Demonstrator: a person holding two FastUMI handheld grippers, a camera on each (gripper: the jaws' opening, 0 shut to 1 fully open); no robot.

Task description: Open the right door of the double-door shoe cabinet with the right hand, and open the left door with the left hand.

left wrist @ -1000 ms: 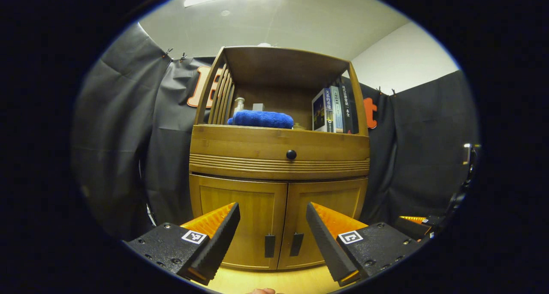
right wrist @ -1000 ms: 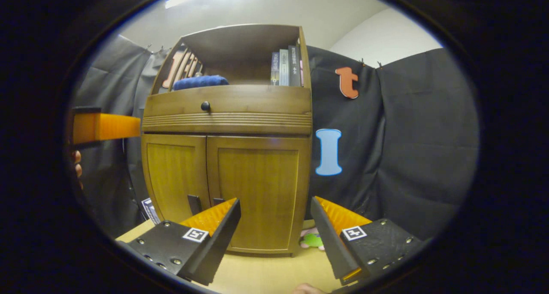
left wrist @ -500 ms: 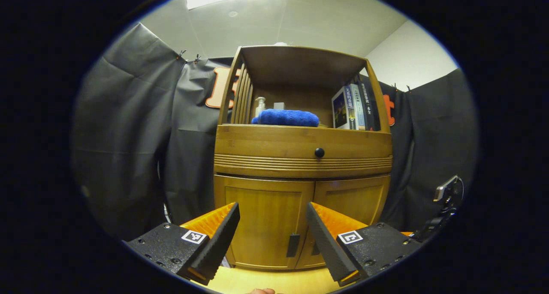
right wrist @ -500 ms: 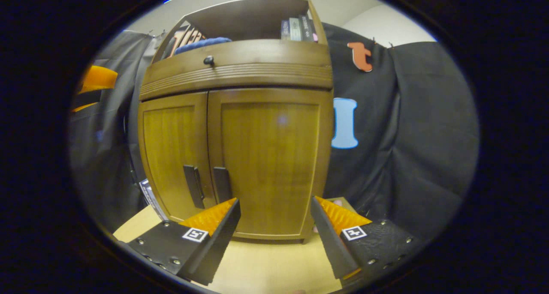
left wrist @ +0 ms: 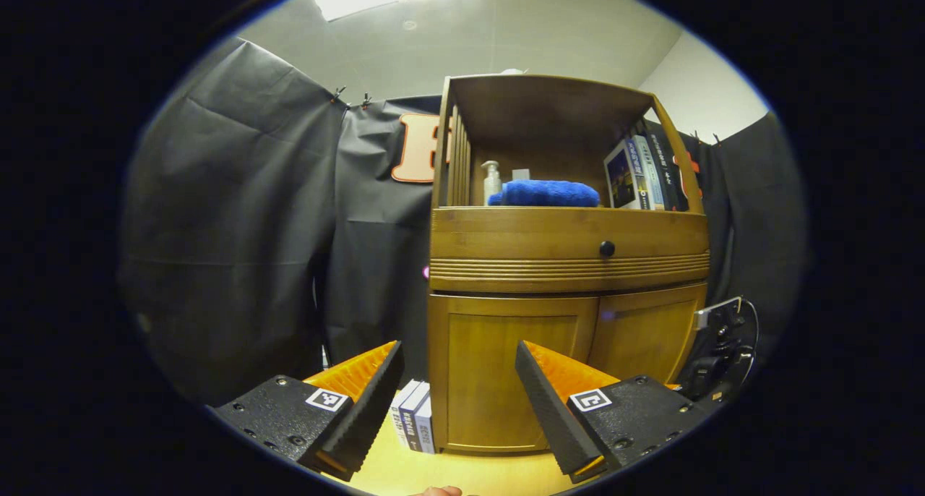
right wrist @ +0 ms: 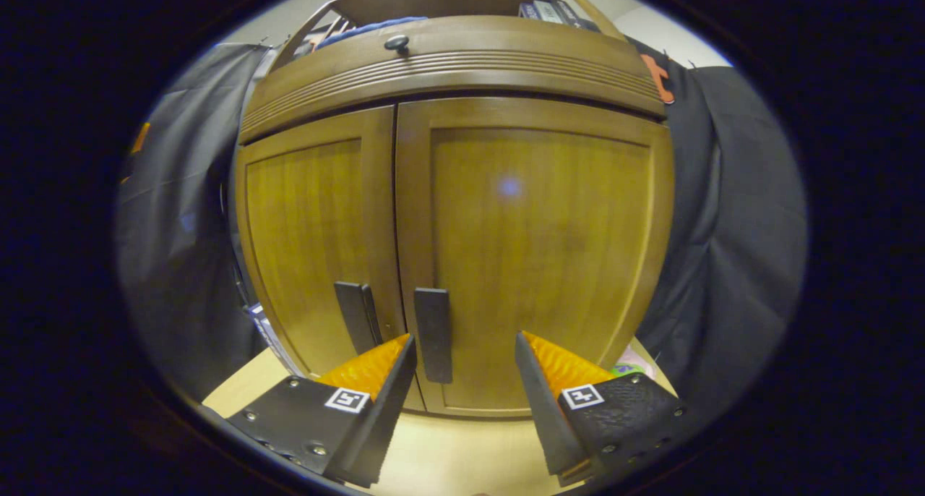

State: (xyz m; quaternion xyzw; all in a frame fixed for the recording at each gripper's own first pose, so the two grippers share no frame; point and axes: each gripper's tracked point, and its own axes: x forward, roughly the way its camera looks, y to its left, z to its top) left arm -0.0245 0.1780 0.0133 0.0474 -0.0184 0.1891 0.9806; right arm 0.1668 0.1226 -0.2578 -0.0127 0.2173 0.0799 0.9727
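Facing flat rectangular handle (right wrist: 433, 333), right claw (right wrist: 462, 344) gapes by wooden door (right wrist: 535, 243).

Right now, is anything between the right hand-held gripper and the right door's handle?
No. In the right gripper view the open right hand-held gripper faces the right door handle with only bare space between.

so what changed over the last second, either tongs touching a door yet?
Not yet. The right tongs closed in on the cabinet, open around the right door's handle. The left tongs swung left, now facing the cabinet's left corner. Both doors stay shut.
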